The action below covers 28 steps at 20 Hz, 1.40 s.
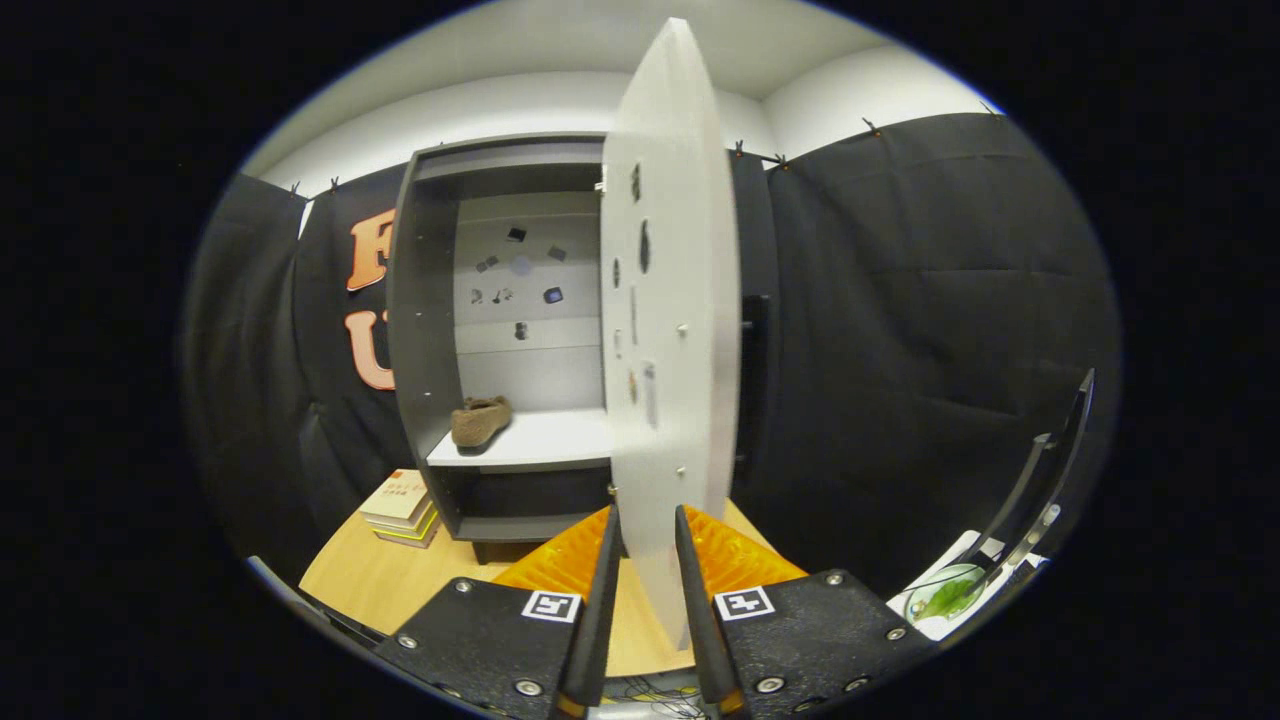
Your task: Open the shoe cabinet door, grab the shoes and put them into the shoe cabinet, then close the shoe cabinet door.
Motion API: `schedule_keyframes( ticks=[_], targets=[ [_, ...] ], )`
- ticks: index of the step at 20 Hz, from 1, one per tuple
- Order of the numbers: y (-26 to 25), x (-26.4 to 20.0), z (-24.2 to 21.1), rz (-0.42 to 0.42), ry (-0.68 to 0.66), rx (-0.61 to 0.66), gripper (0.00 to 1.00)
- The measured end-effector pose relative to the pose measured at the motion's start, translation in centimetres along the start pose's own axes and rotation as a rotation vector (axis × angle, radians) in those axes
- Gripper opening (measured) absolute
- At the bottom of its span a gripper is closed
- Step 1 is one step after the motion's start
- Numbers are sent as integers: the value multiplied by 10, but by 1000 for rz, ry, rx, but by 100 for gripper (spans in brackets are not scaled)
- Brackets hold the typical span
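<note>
The shoe cabinet (430,330) stands on a wooden table (370,585), a dark grey box with a pale back panel and a white shelf (530,440) across its middle. On the left end of that shelf lies a single brown shoe (480,420), low and soft-looking, its toe toward the cabinet's left wall. The back panel carries a scatter of small dark stickers or marks, too small to make out.

The cabinet door (670,320) is swung wide open and reaches out toward the camera, seen almost edge-on as a tall white slab. Its inner face bears a few dark oval marks and small studs. A dark handle (757,350) shows on the far side of the door.

The gripper (645,545) has the door's lower free edge between its two fingers. The jaws stand only slightly apart, about the thickness of the panel, and both fingers appear to press against the door's faces.

Just left of the cabinet base lies a short stack of books (402,508). To the right, near the table's edge, sits a small round dish (945,595) with something green in it, beside a dark slanted stand (1045,480).
</note>
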State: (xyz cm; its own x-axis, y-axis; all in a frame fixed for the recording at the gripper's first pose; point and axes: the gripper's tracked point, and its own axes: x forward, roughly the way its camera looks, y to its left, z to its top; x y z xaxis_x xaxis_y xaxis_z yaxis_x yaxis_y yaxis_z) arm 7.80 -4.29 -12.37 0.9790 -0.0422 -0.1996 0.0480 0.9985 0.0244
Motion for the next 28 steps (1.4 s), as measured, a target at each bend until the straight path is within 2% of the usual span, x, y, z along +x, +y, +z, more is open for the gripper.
schedule_keyframes(
  ticks=[4,8,16,28],
  targets=[
    [64,2,-40,78,91,3,76],
    [116,12,-79,142,162,6,93],
    [170,51,-153,213,287,-21,93],
    [200,133,-276,250,480,-42,92]
  ],
)
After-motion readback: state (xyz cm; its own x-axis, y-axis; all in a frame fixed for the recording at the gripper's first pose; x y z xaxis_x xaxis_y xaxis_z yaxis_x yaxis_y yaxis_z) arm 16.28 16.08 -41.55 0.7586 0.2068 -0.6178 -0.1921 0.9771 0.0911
